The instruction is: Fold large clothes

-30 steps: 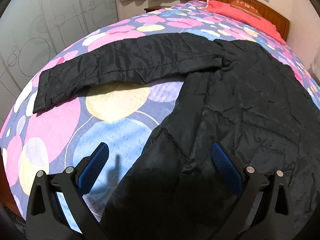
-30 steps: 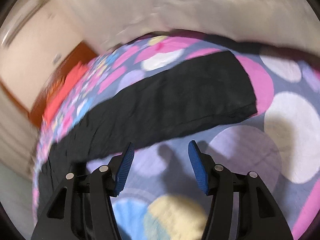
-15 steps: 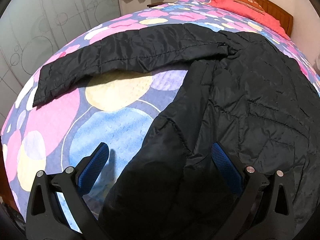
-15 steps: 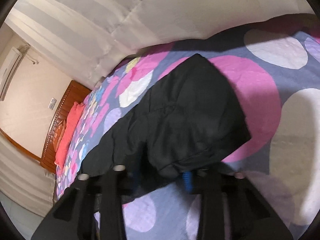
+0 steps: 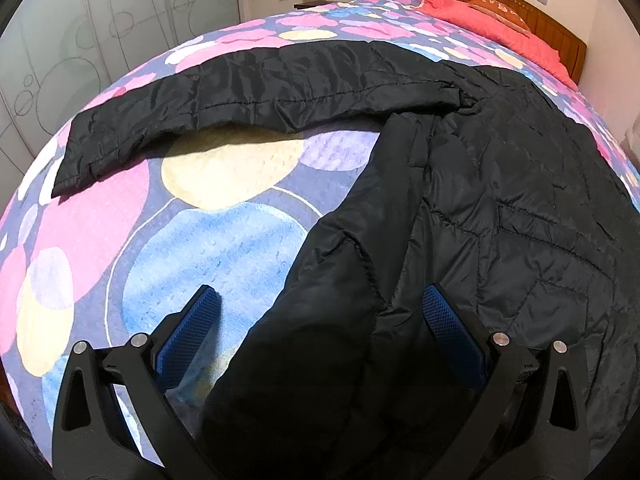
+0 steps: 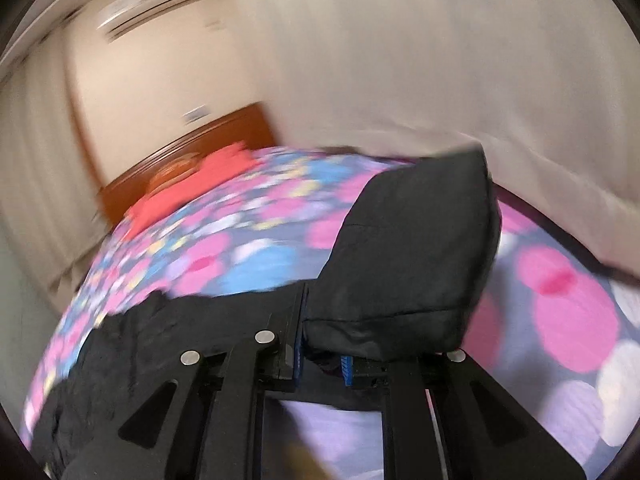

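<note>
Your right gripper (image 6: 322,362) is clamped on the sleeve cuff (image 6: 404,268) of the black quilted jacket (image 5: 500,208) spread on the bed (image 5: 224,240) — carry it across the body, taut and flat — left gripper (image 5: 316,328) wide apart at the hem, holding nothing.

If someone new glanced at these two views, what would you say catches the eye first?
First, the black quilted jacket spread across the bedspread with its pink, blue and yellow circles, one sleeve stretched out flat toward the left of the left wrist view. Next, the right gripper, shut on the end of a sleeve lifted clear of the bed, in a motion-blurred view. The left gripper is open at the jacket's near edge.
</note>
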The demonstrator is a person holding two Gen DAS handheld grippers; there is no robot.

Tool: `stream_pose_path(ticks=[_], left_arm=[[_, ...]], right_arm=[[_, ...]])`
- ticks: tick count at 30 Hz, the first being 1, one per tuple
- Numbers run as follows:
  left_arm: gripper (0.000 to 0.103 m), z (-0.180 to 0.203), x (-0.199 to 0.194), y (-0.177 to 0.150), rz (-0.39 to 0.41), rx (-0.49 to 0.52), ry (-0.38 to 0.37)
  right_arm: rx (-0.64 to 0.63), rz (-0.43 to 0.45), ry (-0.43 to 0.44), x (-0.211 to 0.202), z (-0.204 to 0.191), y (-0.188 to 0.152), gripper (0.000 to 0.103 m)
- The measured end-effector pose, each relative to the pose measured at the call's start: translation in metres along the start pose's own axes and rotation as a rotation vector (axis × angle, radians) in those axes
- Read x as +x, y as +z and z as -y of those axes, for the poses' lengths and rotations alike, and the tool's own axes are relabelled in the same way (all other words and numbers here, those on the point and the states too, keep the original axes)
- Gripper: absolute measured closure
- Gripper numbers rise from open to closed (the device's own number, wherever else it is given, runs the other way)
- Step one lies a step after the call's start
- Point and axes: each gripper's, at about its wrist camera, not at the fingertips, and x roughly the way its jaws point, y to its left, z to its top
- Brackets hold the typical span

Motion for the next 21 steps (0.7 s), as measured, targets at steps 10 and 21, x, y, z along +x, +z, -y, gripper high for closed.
stream_pose_path(ticks=[10,21], left_arm=[[0.002,-0.002,0.003,-0.001,-0.002,-0.009,-0.018],[0.002,-0.001,0.003,-0.002,0.000,-0.011,-0.021]], right_arm=[[-0.246,-0.112,0.257,0.032,-0.182,-0.037,0.089],[-0.509,-0.386,0.362,0.083,-0.300,-0.140,0.088]])
